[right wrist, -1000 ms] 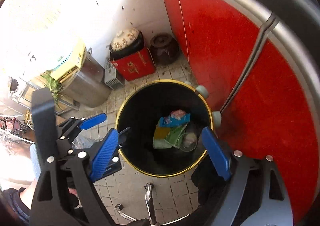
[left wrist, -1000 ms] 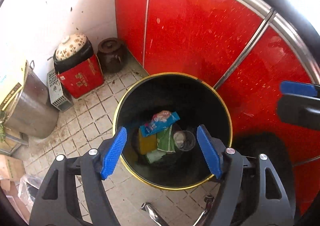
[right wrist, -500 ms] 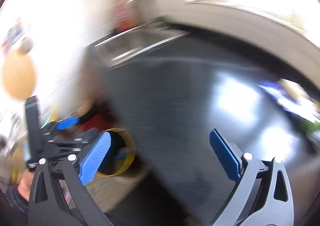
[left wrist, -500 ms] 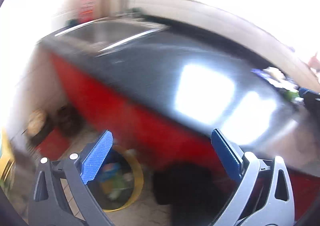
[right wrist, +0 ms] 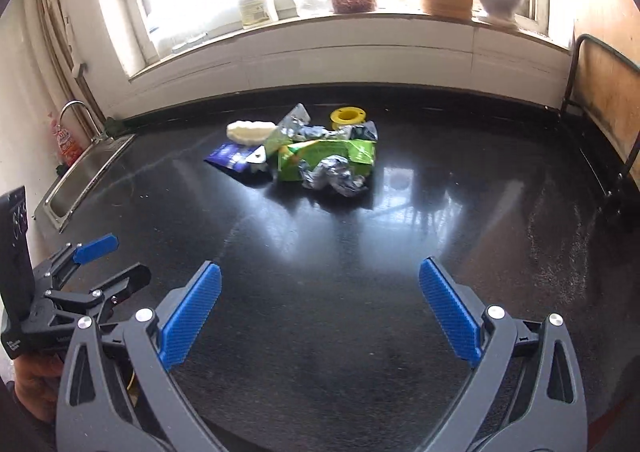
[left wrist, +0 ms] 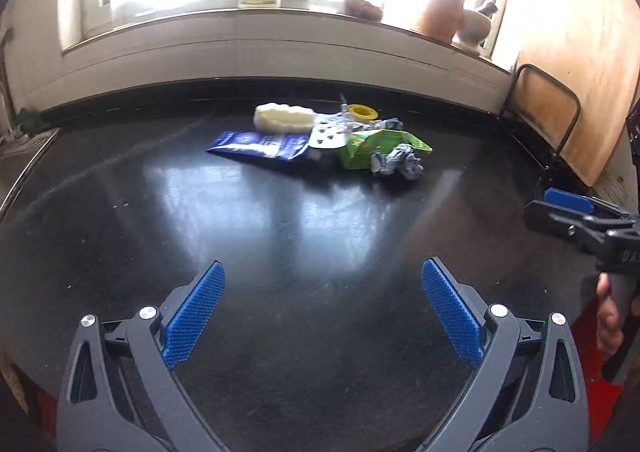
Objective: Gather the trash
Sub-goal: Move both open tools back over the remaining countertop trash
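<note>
The pile of trash (right wrist: 298, 150) sits tangled toward the back edge of the counter (right wrist: 360, 292), and that tangle is my main worry: the crumpled foil (right wrist: 334, 174) lies on the green packet (right wrist: 332, 152), which overlaps the blue wrapper (right wrist: 232, 158), so closing on one piece could drag or scatter its neighbours across the slick black top. The thin wrappers lie flat, and I judge my pads could skate over them instead of catching an edge; the yellow tape roll (right wrist: 347, 116) behind the pile could roll if nudged, and the white lump (right wrist: 250, 131) at the left of the heap looks soft enough to squash. My left hand-held gripper (left wrist: 320, 328) and right hand-held gripper (right wrist: 318, 322) both stand spread wide with nothing between their pads, over the front part of the counter. The trash is well ahead of both, nearer the back edge under the window sill (right wrist: 320, 18), with bare counter between.
</note>
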The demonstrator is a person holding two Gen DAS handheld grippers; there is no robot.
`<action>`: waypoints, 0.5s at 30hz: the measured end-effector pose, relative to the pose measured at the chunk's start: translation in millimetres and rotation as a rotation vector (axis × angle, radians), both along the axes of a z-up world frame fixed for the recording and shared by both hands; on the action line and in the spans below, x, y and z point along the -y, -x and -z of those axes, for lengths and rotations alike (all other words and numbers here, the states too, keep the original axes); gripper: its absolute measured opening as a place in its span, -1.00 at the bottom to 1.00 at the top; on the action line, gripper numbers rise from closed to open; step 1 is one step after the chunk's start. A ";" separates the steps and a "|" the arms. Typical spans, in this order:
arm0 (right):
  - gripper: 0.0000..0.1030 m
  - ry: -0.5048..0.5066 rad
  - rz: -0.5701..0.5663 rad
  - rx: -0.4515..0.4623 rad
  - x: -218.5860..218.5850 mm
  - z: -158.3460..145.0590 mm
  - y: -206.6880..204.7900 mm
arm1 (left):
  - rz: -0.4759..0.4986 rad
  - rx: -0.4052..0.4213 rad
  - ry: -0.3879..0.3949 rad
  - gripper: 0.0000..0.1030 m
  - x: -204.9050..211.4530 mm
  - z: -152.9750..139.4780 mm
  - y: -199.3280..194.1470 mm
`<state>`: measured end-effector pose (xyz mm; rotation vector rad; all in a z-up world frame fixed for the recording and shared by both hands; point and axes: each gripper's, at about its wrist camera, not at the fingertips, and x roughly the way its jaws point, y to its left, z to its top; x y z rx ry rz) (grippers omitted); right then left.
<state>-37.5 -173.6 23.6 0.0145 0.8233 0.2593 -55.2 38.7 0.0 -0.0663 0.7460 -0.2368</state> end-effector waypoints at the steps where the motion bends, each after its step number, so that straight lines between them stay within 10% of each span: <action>1: 0.86 -0.002 -0.005 -0.001 0.9 1.8 -2.3 | 0.003 -0.007 -0.002 0.86 3.1 0.9 -3.5; 15: 0.62 0.042 -0.087 -0.079 -19.0 46.5 -113.4 | 0.057 -0.046 -0.056 0.85 23.7 -7.0 -108.0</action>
